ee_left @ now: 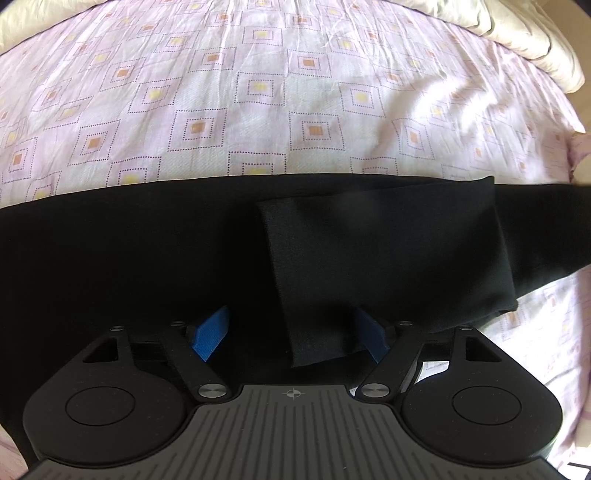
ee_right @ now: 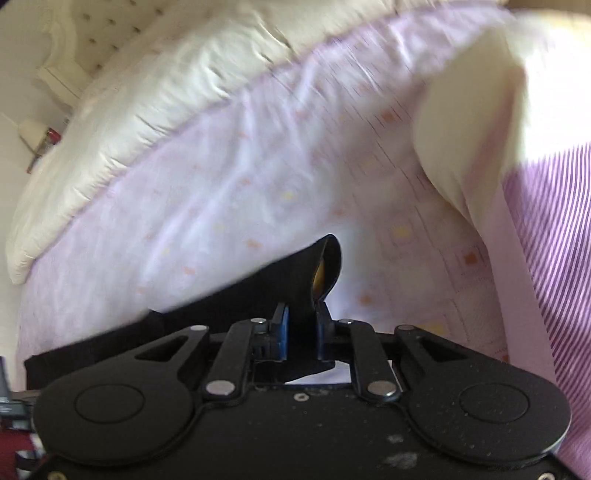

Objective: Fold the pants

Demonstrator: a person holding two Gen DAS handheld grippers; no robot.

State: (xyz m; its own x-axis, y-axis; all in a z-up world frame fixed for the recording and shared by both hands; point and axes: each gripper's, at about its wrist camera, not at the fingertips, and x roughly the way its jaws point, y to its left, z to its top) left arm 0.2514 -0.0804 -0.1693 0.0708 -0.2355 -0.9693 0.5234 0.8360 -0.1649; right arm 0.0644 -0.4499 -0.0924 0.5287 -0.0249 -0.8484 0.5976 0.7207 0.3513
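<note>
A bed sheet (ee_left: pixel 258 122) with dotted squares fills the view; cream quilt (ee_right: pixel 147 103) toward eleven o'clock, tufted headboard (ee_right: pixel 110 22) behind

Left wrist view: daylight, bright and even, sharp at centre. Soft shadows cross the bed sheet (ee_left: pixel 258 110) at right. Fisheye distortion bows the sheet pattern and darkens the corners. The black pants (ee_left: pixel 129 258) render almost without detail; folds are faintly visible only on the lit flap.

Right wrist view: strong motion blur smears the sheet pattern and the cream quilt (ee_right: pixel 147 122). Glare overexposes the upper right. The gripper body stays sharp.
</note>
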